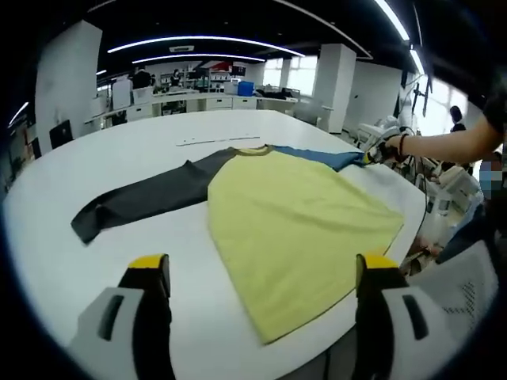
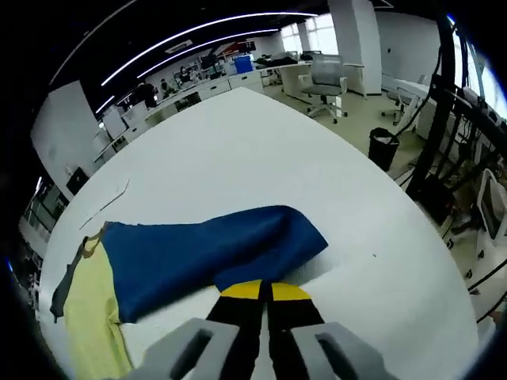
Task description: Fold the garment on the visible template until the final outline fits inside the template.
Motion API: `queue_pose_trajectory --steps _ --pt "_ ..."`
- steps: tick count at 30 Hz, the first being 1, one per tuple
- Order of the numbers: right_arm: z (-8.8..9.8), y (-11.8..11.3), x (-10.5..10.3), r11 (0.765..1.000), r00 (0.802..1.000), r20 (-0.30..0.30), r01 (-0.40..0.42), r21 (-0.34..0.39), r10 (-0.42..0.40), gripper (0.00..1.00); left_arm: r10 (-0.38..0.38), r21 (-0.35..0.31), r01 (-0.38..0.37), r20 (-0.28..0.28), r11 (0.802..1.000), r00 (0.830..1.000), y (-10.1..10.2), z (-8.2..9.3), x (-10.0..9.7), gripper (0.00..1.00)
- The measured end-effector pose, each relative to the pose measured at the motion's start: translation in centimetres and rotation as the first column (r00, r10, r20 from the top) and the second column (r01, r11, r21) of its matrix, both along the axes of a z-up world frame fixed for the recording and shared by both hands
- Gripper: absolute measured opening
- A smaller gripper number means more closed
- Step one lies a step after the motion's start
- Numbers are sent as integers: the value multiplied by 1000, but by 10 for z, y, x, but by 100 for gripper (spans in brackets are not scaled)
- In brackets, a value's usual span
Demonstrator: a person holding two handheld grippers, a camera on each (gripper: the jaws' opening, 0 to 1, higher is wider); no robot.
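Note:
A long-sleeved shirt lies flat on the white table. It has a yellow body, a dark grey sleeve and a blue sleeve. My left gripper stands open above the table's near edge, short of the yellow hem, with nothing between its jaws. In the right gripper view the blue sleeve stretches left toward the yellow body. My right gripper is shut on the sleeve's near edge by the cuff. It also shows as the right gripper at the sleeve's end, held by a person's arm.
A thin pale strip lies on the table beyond the collar, also seen as a strip. Desks and monitors line the far wall. An office chair and a bin stand past the table's rounded edge.

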State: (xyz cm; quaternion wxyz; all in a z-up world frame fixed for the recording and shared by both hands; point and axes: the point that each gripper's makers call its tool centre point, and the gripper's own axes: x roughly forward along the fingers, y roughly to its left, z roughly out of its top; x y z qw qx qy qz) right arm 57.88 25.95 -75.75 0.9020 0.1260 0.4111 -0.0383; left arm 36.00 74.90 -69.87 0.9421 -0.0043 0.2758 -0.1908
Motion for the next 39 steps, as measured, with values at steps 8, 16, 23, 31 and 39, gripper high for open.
queue_pose_trajectory --steps 8,16,23,31,39 --pt "11 -22 -14 985 991 -43 -132 -107 128 0 -17 4 17 16 1000 1000 -2 4 1 96" --pt "21 -40 -27 966 980 -66 -195 -169 186 0 -29 5 29 16 1000 999 -2 2 1 96" --pt "22 -43 -31 951 968 -93 -248 -185 234 0 -39 9 39 20 999 999 0 2 2 96" --pt "17 -46 -24 926 951 -112 -305 -223 286 0 -45 12 45 16 999 999 0 1 0 97" --pt "13 -53 -27 956 970 -121 -232 -181 212 10 -43 14 43 14 999 999 -1 2 0 97"
